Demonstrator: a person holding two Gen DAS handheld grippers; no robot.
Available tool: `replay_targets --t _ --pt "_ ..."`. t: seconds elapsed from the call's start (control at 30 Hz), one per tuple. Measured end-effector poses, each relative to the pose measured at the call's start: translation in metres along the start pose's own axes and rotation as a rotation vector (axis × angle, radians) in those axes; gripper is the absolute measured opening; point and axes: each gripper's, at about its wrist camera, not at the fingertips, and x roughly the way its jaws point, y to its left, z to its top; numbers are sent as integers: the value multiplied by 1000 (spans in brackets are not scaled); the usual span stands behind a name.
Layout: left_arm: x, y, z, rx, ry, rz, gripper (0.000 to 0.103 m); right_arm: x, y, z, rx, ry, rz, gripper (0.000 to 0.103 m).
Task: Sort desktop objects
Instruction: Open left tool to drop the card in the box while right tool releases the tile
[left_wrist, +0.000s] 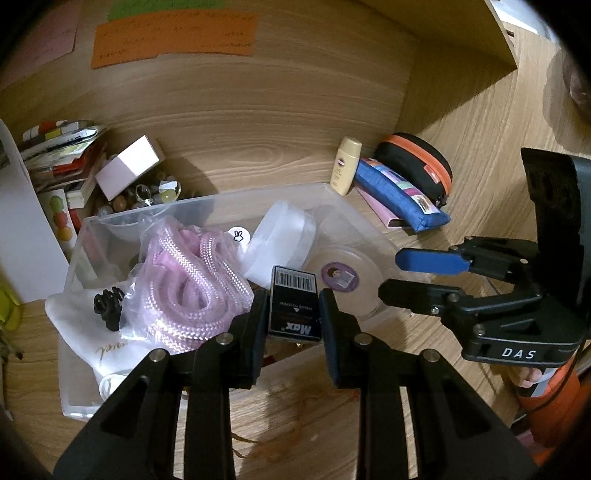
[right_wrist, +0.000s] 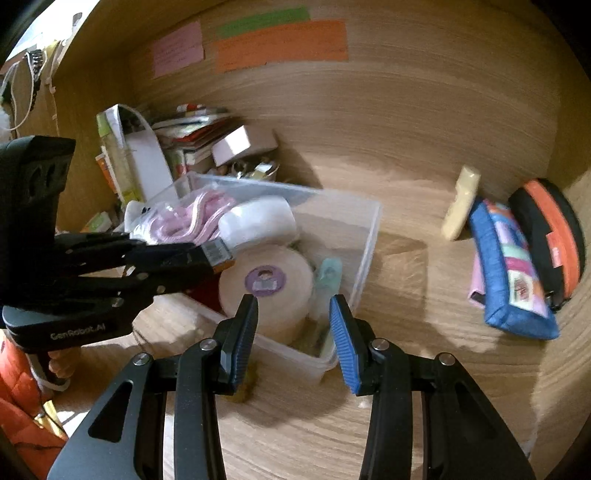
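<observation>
Your left gripper (left_wrist: 293, 317) has its fingers clamped on a small black box (left_wrist: 294, 305) with a barcode and "Max" printed on it, and you hold it over the near edge of the clear plastic bin (left_wrist: 354, 201) on the wooden worktop (left_wrist: 461, 155). In the bin, a bag of pink rope (left_wrist: 192, 273) lies left, a white tub (left_wrist: 280, 240) behind the box, and a tape roll (right_wrist: 264, 284) with a purple sticker to the right. Your right gripper (right_wrist: 293, 338) hovers at the bin's near right corner, fingers narrowly parted with nothing between them. Far right on the worktop sit a cream bottle (left_wrist: 346, 166), a blue pouch (left_wrist: 399, 192) and a black-and-orange case (left_wrist: 417, 162), all leaning together.
</observation>
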Motion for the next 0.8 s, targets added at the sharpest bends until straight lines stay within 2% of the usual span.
replay_targets --t 0.43,0.8 --pt "-11 -8 0 28 -9 -6 30 -14 -1 1 8 -16 -31 37" --pt "-29 -22 -4 51 -30 0 42 -34 -30 -16 83 -13 -100 37"
